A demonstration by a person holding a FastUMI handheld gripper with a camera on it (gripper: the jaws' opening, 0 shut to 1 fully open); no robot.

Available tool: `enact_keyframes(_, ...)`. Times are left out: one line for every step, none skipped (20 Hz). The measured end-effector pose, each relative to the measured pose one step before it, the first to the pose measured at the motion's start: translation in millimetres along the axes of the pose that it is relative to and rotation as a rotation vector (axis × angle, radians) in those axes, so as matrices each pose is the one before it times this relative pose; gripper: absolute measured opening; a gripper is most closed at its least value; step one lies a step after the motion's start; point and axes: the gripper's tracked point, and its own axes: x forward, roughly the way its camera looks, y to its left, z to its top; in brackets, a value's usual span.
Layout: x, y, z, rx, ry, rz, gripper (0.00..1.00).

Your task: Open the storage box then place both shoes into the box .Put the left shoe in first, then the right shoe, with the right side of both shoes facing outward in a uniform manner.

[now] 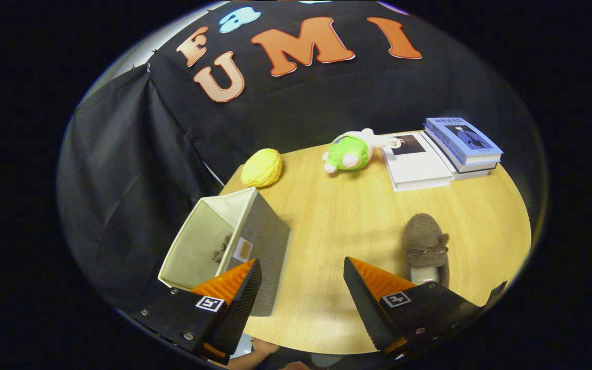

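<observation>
Lying beside open claw [301, 267]: shoe [424, 246]

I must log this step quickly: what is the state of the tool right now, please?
Tool: open, holding nothing; its fingers hang apart above the table, between the storage box and the brown shoe.

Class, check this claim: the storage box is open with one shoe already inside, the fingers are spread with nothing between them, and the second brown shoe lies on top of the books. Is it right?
One detail is wrong. The gripper view shows the second brown shoe lying on the wooden table, just ahead of the right finger, apart from the books. The rest holds: the storage box is open, a shoe inside, the fingers spread and empty.
</observation>
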Motion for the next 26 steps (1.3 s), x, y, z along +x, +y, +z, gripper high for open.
enact_keyframes(-2.36,-16.48,-4.70,0.01391,0.00515,-0.01712,0.96)
enact_keyframes(-1.26,-16.25,-2.74,0.01442,0.00196,-0.01608,0.96)
enact_keyframes(0.11,-13.35,-1.13,0.01300,0.00051,-0.01799,0.96)
enact_keyframes(0.80,-14.81,-0.97,0.01349,0.00111,-0.02128,0.96)
enact_keyframes(-0.03,-14.22,-1.99,0.01256,0.00289,-0.01983,0.96)
enact_keyframes(0.59,-14.20,-0.92,0.01171,0.00083,-0.01920,0.96)
enact_keyframes(0.90,-11.74,-1.98,0.00839,0.00014,-0.01668,0.96)
enact_keyframes(3.33,-11.78,-2.24,0.00367,-0.00129,-0.01841,0.96)
enact_keyframes(3.26,-12.53,-2.20,0.00467,-0.00594,-0.02000,0.96)
enact_keyframes(5.60,-13.20,-3.76,0.00259,0.00160,-0.02508,0.95)
enact_keyframes(5.19,-9.75,-6.52,0.00386,0.01159,-0.02039,0.96)
enact_keyframes(5.58,-7.95,-4.82,0.00058,0.00938,-0.01400,0.96)
enact_keyframes(4.03,-6.52,-3.71,-0.00268,0.00984,-0.01481,0.95)
enact_keyframes(5.77,-6.74,-3.97,-0.00169,0.00740,-0.01454,0.92)
enact_keyframes(4.73,-5.14,-3.93,0.00059,0.01332,-0.01281,0.91)
enact_keyframes(5.00,-2.88,-2.37,0.00618,0.00801,-0.00544,0.89)
enact_keyframes(5.23,-2.23,-2.61,0.00187,0.00886,-0.00371,0.87)
enact_keyframes(4.94,-4.55,-2.65,0.00378,0.00911,-0.01408,0.83)
enact_keyframes(5.30,-3.13,-2.49,0.00125,0.00959,-0.00960,0.81)
enact_keyframes(4.26,-2.48,-2.72,0.00550,0.01076,-0.00700,0.77)
enact_keyframes(4.29,0.77,-1.86,0.01392,0.00914,0.00890,0.74)
enact_keyframes(4.16,2.84,-1.10,0.02155,0.00843,0.01689,0.68)
enact_keyframes(3.33,0.48,1.09,0.01855,0.00669,0.00984,0.63)
enact_keyframes(1.64,-2.47,1.56,0.00929,-0.00346,-0.00224,0.58)
enact_keyframes(0.39,-1.93,1.33,0.00108,-0.00484,-0.00916,0.53)
enact_keyframes(1.56,-4.77,1.88,0.00574,-0.00945,-0.01404,0.44)
